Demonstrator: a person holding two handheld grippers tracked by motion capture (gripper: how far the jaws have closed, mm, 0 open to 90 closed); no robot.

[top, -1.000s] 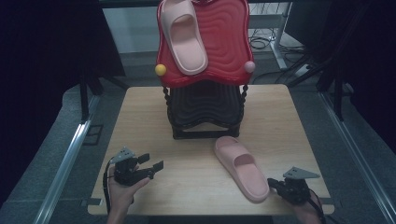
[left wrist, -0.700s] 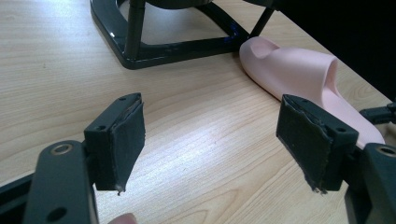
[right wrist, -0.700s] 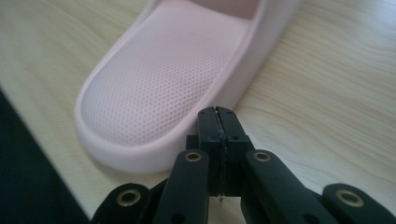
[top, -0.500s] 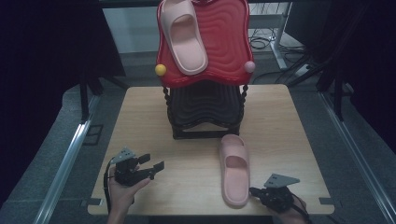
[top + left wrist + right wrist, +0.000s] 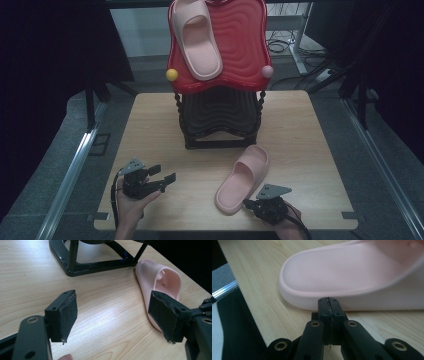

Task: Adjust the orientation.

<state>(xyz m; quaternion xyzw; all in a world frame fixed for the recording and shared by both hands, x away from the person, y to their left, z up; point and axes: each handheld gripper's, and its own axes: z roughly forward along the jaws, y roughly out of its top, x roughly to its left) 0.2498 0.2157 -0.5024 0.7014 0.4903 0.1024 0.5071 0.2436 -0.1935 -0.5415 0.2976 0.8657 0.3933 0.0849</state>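
Red wavy rack (image 5: 240, 45) w/ slipper (image 5: 197, 40) on black stand (image 5: 220, 125), wood table (image 5: 150, 125).

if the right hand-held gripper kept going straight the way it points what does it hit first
The pink slipper on the table. The right hand-held gripper, jaws shut, points at the slipper's heel-end sidewall, seemingly touching it already, though contact is hard to confirm.

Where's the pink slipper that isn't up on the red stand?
In the high view the slipper lies on the table, right of centre, just before the black stand, its heel at the right gripper.
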